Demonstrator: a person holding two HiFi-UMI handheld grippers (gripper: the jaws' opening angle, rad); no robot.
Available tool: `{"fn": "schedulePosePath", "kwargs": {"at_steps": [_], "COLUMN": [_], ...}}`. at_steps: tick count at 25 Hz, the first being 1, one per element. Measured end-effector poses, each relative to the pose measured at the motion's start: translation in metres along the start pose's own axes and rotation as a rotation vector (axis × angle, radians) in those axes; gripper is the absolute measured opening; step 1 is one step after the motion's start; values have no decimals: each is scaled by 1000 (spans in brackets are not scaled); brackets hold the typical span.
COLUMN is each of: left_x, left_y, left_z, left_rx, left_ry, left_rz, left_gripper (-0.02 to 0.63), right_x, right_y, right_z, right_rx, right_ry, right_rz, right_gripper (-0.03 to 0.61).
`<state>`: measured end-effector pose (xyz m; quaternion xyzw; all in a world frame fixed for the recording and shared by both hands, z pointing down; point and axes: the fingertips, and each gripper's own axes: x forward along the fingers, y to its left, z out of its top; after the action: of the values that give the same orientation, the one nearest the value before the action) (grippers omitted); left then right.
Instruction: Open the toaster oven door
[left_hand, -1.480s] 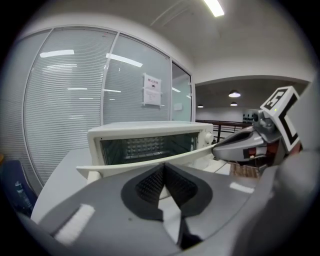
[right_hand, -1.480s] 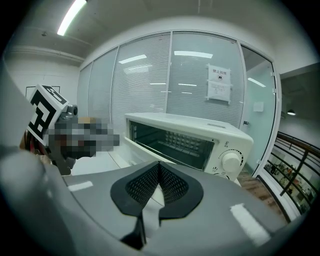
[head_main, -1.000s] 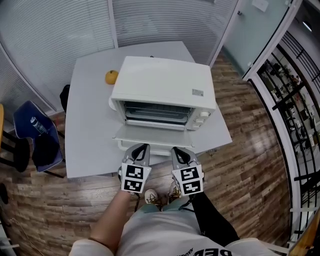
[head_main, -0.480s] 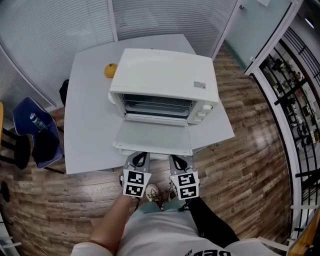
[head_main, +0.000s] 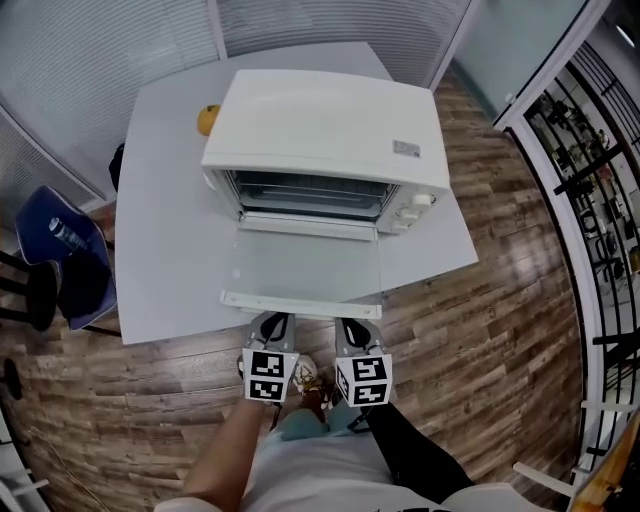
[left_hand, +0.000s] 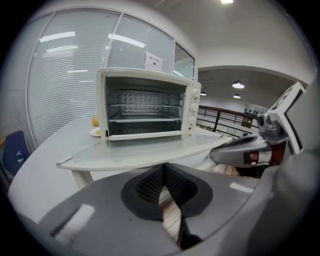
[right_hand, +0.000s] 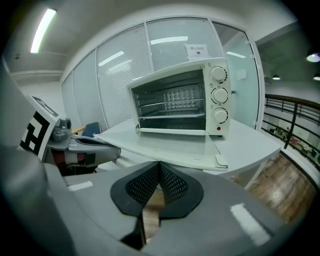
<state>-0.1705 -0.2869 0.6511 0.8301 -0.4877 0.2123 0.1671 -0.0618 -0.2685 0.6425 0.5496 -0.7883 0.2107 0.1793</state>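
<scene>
Where the door (head_main: 305, 265) of the white toaster oven (head_main: 325, 120) was seen only part-way down a second ago, it is now laid flat and level. It is hinged out toward 6 o'clock over the grey table (head_main: 160, 250), with its handle bar (head_main: 300, 303) reaching the table's near edge. The wire racks inside are exposed in both gripper views. The oven itself is set at the middle of the table, toward 12 o'clock in the head view, and a small orange fruit (head_main: 208, 119) is seen at its 10 o'clock corner. Both grippers have been drawn back to 6 o'clock, just off the handle and not touching it. The left gripper (head_main: 271, 325) is seen with its jaws pressed together and nothing held between them. The same is shown for the right gripper (head_main: 352, 328), just beside it at its 3 o'clock. With the door fully lowered and released, the task is judged complete, and no further pull appears to be needed.
</scene>
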Motion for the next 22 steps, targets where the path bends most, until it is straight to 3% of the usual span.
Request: {"fn": "schedulePosePath", "kwargs": {"at_steps": [10,15,22], "left_x": [7,9,5], "left_y": [4,-4,-6], "left_z": [-18,-30,-39], "left_rx": [-56,-9,-22], "left_ry": [-19,-23,-36], "left_rz": [46,43,70], "left_gripper": [55,55,55], "right_x": [7,12,14], "right_y": [0,-3,-4], "right_z": [-17,-30,-38], "right_rx": [-29,-17,-26], "right_ry": [-78,-83,-73], "right_rz": [-23,-20,-26], "right_gripper": [3,4,3]}}
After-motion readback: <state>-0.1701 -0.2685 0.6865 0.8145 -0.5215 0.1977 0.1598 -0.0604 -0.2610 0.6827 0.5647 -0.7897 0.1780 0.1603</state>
